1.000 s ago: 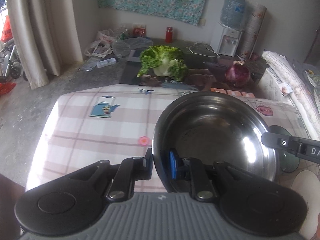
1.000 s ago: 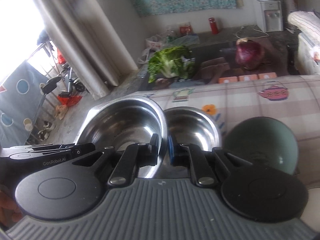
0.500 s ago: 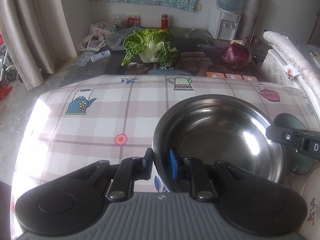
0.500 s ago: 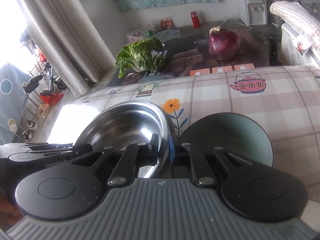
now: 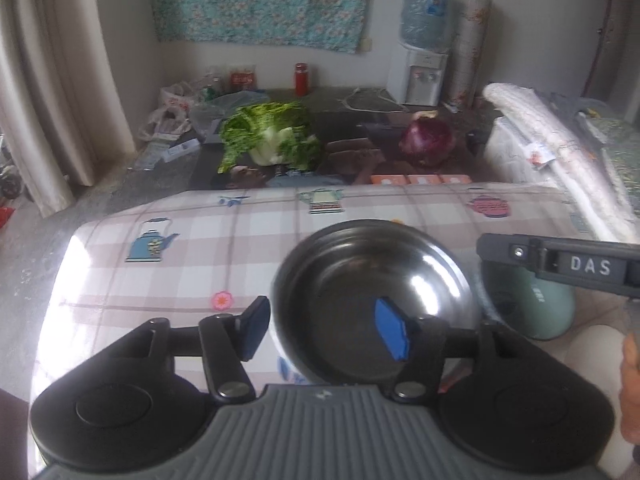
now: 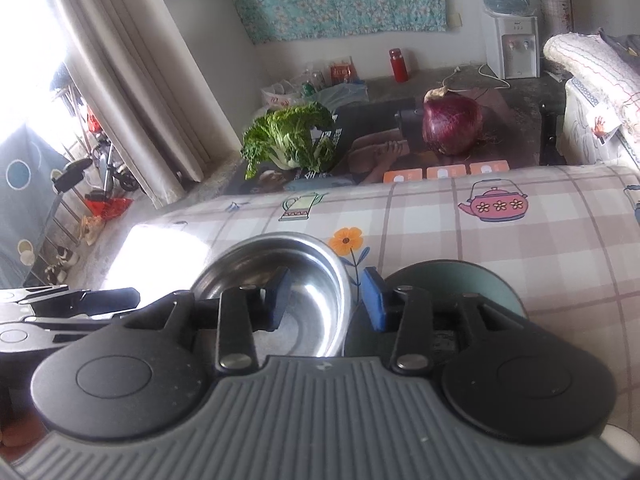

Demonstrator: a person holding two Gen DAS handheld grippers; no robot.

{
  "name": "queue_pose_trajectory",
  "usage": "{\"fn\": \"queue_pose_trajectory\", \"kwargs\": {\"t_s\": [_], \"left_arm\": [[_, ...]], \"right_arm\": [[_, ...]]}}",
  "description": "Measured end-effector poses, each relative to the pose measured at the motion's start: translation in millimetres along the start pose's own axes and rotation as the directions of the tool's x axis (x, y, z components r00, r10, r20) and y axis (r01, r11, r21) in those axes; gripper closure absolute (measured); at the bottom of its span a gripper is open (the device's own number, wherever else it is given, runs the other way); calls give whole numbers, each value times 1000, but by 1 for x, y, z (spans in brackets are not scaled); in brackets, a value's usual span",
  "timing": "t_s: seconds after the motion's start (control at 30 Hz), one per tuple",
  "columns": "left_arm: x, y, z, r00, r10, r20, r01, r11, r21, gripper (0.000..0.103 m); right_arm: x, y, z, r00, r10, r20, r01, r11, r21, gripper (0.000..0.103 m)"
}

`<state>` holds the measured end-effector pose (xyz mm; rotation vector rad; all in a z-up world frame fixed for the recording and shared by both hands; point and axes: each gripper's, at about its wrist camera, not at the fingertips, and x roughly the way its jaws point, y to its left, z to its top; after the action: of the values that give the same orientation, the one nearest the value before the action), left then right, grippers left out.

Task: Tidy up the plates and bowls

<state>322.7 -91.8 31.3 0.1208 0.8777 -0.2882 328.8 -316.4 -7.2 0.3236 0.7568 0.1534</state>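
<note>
Left wrist: my left gripper [image 5: 320, 328] has jaws apart astride the steel bowl [image 5: 376, 304] rim on the tabletop [image 5: 160, 280]; release step, I judge.
Right wrist: my right gripper [image 6: 324, 296] likewise apart across the rim; green bowl [image 6: 452, 284] just beside crowds withdrawal.

The left gripper [image 5: 322, 330] stood with its jaws spread wide, its left finger outside the near rim of a stainless steel bowl [image 5: 376, 304] and its blue-padded right finger over the bowl's inside. The bowl sat on a checked tablecloth [image 5: 192, 264] printed with teapots, with a pale green bowl [image 5: 548, 312] just beside it on the right, partly behind the other gripper's black arm [image 5: 560, 262] marked "DAS". Beyond the table edge lay a leafy cabbage [image 5: 272, 140] and a purple cabbage [image 5: 428, 140], well apart.
</note>
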Motion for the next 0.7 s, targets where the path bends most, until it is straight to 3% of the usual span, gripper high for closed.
{"fn": "queue_pose_trajectory", "kwargs": {"t_s": [0.17, 0.33, 0.63, 0.7], "left_arm": [[-11, -27, 0, 991, -133, -18, 133, 991, 21, 30], [-7, -66, -6, 970, -238, -50, 239, 971, 22, 33], [31, -106, -11, 964, -241, -108, 236, 970, -59, 65], [38, -107, -11, 965, -237, -113, 230, 970, -77, 69]], "right_arm": [[-30, -27, 1, 999, -17, 27, 16, 999, 36, 65], [-51, -67, -5, 997, -77, 26, 76, 995, 65, 65], [-28, -114, -20, 995, -81, -54, 89, 983, 159, 67], [-18, -117, -22, 994, -76, -74, 87, 982, 167, 76]]}}
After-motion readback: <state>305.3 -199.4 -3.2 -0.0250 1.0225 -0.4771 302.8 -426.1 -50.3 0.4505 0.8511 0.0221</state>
